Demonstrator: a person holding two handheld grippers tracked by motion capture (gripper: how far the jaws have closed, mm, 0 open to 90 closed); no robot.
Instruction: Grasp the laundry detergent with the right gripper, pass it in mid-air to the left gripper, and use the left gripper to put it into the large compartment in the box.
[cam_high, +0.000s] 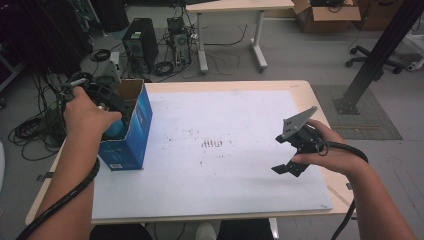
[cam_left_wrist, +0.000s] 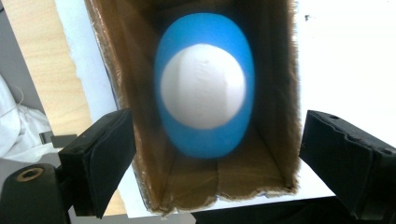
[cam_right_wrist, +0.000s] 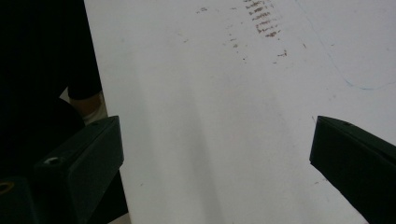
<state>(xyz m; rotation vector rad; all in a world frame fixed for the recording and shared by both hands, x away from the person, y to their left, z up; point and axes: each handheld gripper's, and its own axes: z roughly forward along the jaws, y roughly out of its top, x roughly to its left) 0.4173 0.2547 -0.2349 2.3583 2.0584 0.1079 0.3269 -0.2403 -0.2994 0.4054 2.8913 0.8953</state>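
Observation:
A tall blue cardboard box (cam_high: 131, 131) with an open top stands at the left of the white sheet (cam_high: 225, 150). My left gripper (cam_high: 118, 107) hangs over its mouth, open. In the left gripper view I look straight down into the brown inside of the box (cam_left_wrist: 273, 98), where a blue ball with a white patch (cam_left_wrist: 204, 86) appears blurred between and below the spread jaws of my left gripper (cam_left_wrist: 218, 134), touching neither. My right gripper (cam_high: 283, 154) hovers open above the sheet's right side. Under the right gripper (cam_right_wrist: 215, 140) lies only bare white sheet (cam_right_wrist: 224, 93).
The sheet covers most of a wooden table (cam_high: 305, 90); faint brown marks (cam_high: 212, 144) sit near its middle. Beyond the table, computer towers (cam_high: 141, 42) and cables lie on the floor, with a second table (cam_high: 235, 6) behind. A black post (cam_high: 380, 50) stands at right.

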